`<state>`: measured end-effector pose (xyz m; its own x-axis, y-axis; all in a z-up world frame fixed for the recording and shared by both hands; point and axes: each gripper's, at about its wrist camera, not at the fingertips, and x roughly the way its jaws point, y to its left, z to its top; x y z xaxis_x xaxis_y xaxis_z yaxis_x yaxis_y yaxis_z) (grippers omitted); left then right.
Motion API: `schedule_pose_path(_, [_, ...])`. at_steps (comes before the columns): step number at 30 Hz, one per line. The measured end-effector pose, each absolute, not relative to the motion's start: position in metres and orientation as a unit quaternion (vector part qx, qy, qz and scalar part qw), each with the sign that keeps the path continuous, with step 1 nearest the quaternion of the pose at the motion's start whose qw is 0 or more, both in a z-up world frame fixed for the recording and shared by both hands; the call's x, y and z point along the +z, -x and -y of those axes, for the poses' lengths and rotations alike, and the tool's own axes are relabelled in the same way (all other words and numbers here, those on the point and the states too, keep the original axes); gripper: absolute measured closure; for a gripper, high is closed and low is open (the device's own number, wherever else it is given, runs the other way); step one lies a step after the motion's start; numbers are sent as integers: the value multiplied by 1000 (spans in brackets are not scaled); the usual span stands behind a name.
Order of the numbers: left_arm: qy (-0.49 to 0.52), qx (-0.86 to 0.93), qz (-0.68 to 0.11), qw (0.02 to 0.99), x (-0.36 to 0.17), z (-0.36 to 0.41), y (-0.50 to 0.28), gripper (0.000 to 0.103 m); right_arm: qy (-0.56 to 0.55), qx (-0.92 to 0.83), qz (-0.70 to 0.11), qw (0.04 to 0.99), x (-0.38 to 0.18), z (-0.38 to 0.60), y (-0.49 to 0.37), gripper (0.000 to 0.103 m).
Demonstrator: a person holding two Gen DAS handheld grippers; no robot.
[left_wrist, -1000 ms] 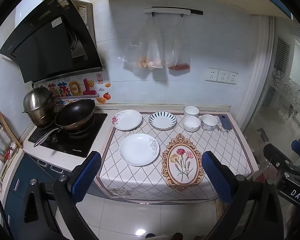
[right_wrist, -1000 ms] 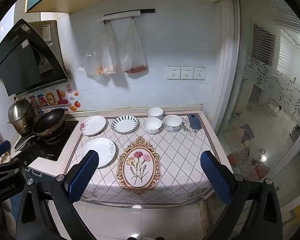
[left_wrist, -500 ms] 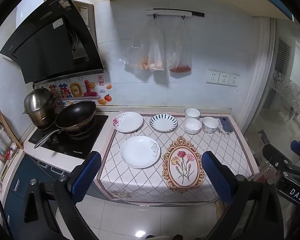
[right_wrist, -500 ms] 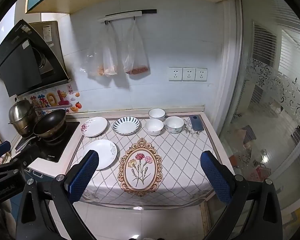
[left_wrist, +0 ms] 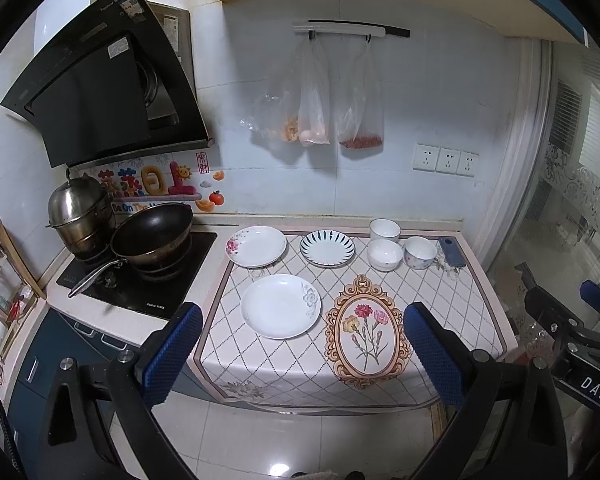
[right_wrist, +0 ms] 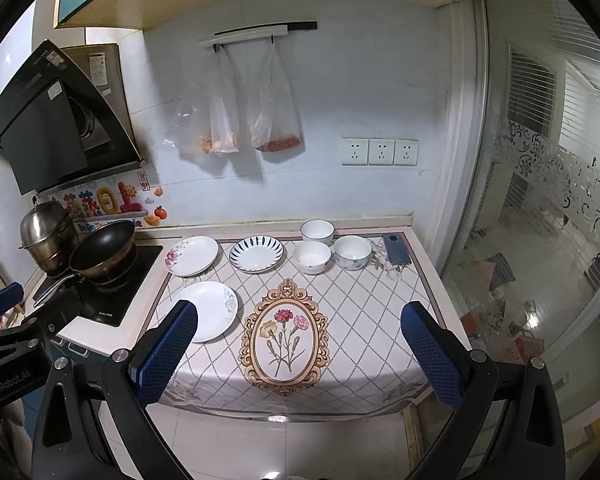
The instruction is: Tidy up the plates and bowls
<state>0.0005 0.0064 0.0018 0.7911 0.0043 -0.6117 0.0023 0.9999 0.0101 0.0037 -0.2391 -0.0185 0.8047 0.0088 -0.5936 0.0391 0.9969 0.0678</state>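
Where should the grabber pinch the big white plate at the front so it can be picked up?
Pinch the white plate by its raised rim, probably the near edge facing the left gripper, coming in low from the front. It lies flat on the tablecloth, so only the thin, upturned lip gives the open fingers something to close on.

Kitchen corner. White tiled wall (right_wrist: 360, 92) with a triple socket (right_wrist: 380, 152), a rail (right_wrist: 256, 34) holding plastic bags (right_wrist: 274, 120), and a black hood (left_wrist: 100, 80) above the hob (left_wrist: 140, 276). Counter under a patterned cloth (right_wrist: 364, 320). Glossy tiled floor (left_wrist: 260, 436); frosted glass door (right_wrist: 540, 216) at right.
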Motion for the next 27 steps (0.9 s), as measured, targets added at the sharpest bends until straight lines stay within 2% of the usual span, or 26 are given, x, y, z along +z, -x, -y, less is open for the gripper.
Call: schedule_pose_path(27, [0, 3, -319, 948, 6, -8, -1, 0, -39, -6, -313, 949, -9, 237, 5, 0])
